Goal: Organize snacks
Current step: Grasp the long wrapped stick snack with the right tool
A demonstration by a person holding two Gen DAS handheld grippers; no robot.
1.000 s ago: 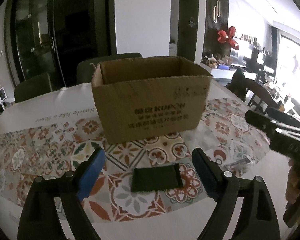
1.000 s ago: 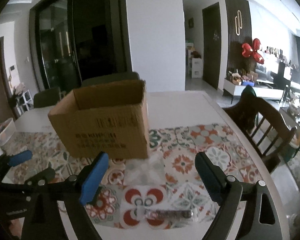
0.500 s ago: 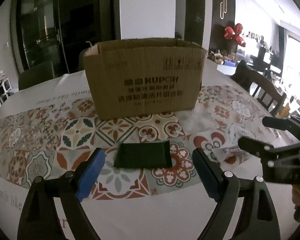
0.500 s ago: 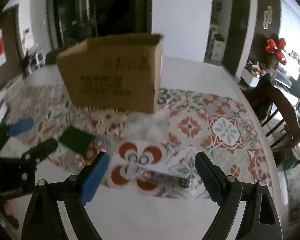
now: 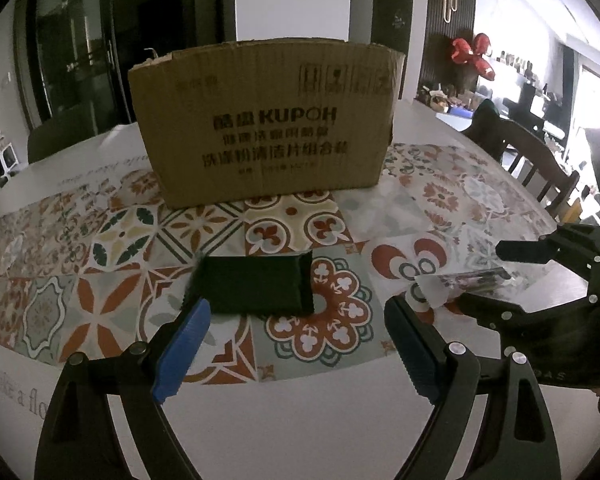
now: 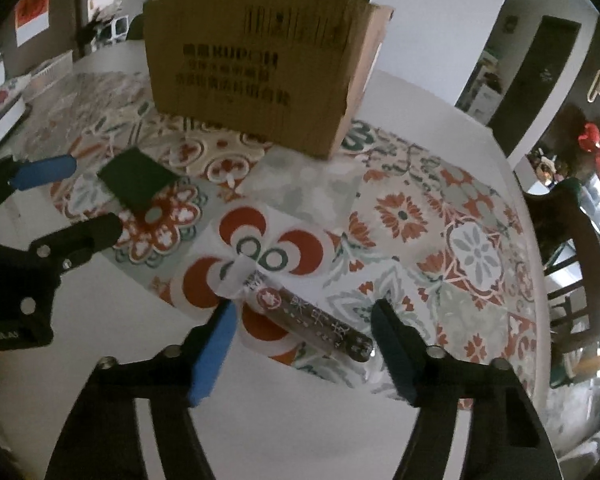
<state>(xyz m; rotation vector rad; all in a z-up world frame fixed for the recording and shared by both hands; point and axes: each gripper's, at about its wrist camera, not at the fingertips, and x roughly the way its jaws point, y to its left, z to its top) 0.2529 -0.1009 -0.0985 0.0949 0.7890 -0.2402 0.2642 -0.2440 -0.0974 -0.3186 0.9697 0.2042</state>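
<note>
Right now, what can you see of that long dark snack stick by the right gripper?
The snack stick is a long dark bar with white print, sealed in a clear wrapper with a crinkled end. It lies flat and diagonal on the patterned tablecloth, between the closing fingers of the right gripper, which do not yet touch it.

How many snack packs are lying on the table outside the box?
2. The dark green packet lies before the left gripper; the long dark stick pack lies between the closing right gripper's jaws. More may hide inside the cardboard box.

White table (image 5: 300, 432): patterned mat (image 5: 112, 240), cardboard box (image 5: 260, 120), green packet (image 5: 256, 284), dark snack bar (image 6: 312, 320)
</note>
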